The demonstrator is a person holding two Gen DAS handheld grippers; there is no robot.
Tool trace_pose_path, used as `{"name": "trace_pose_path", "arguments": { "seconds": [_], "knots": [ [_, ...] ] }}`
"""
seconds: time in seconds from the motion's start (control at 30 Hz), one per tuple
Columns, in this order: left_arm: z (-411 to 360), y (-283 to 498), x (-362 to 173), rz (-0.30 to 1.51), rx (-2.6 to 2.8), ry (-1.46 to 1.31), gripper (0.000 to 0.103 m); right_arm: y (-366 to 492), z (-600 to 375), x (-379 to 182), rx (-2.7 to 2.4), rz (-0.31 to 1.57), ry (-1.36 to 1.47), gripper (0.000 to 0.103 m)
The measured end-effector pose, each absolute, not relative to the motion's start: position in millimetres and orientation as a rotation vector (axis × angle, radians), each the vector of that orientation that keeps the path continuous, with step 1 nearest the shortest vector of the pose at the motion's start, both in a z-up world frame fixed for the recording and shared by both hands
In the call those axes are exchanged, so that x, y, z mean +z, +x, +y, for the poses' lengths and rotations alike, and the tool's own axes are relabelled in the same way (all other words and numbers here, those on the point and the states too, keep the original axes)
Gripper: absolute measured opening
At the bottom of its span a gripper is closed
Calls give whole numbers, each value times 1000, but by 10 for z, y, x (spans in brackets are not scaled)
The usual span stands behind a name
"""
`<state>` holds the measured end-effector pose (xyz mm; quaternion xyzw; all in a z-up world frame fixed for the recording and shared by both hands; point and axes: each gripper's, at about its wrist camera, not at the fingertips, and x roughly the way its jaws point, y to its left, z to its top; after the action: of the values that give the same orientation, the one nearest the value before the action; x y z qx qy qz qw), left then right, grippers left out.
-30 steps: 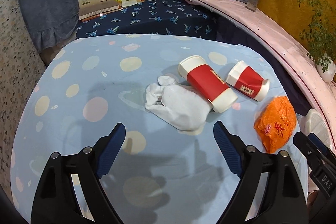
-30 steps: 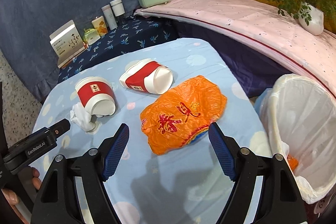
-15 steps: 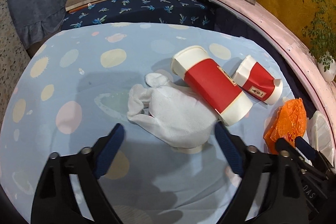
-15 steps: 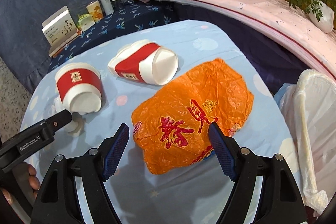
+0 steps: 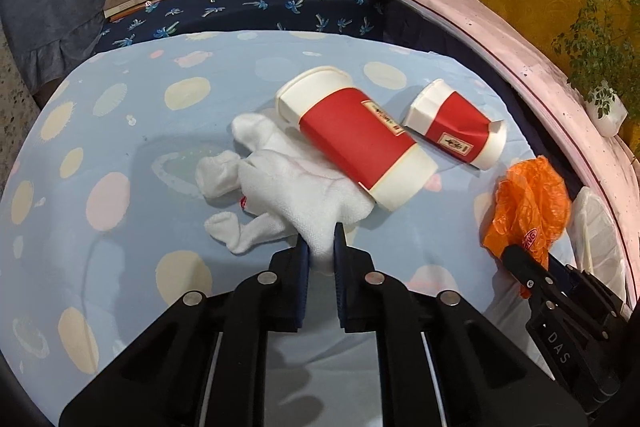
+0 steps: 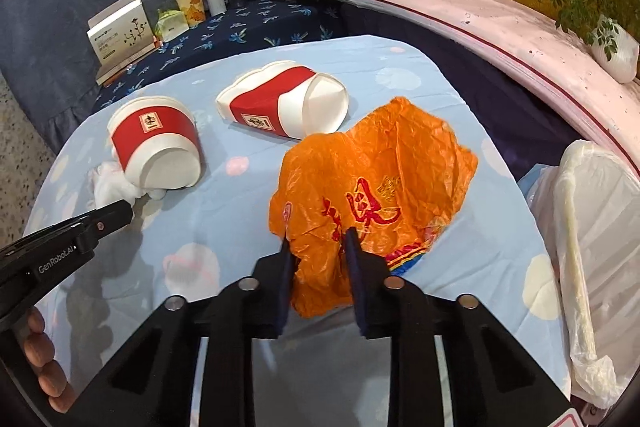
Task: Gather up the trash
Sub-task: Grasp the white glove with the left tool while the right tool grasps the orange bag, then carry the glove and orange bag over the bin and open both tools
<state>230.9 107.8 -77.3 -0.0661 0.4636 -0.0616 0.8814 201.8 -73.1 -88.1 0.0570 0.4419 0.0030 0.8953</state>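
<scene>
Your left gripper (image 5: 320,247) is pinched on the near edge of the white cloth (image 5: 296,183), low in the middle of the left wrist frame; your right gripper (image 6: 316,247) is clamped on a fold of the orange plastic bag (image 6: 376,199) at the centre of the right wrist frame. Both look light and limp, so expect them to sag and trail when you lift. The cloth's far edge seems tucked under the larger red cup (image 5: 352,135), just up and right of it, so lift slowly or that cup may roll. The bag is thin, crinkly film and likely slippery; you hold only a bunched edge, so it may slide out if jerked. The smaller red cup (image 5: 456,131) lies just right of the larger one, dented, probably crushable: grip it lightly across the body. The lined bin (image 6: 592,227) sits at the right edge, beside the spotted blue tablecloth (image 5: 120,131).
</scene>
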Motion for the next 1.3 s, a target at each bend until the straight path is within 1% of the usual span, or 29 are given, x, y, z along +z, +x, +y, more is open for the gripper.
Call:
{"name": "trace_pose_path", "arguments": {
  "seconds": [0.1, 0.4, 0.77, 1.03, 1.3],
  "knots": [
    [1038, 2216, -675, 951, -132, -139, 10, 1935, -752, -798, 17, 904, 135, 15],
    [797, 1904, -318, 900, -174, -138, 10, 1619, -866, -390, 35, 830, 161, 14],
    [209, 1576, 23, 846, -269, -81, 10, 1231, -1246, 13, 2, 739, 195, 14],
    [-275, 1411, 134, 832, -338, -38, 10, 1011, -1667, 120, -58, 704, 220, 14],
    [-836, 1343, 153, 840, -419, 9, 10, 858, -2188, 107, -127, 686, 266, 14]
  ]
}}
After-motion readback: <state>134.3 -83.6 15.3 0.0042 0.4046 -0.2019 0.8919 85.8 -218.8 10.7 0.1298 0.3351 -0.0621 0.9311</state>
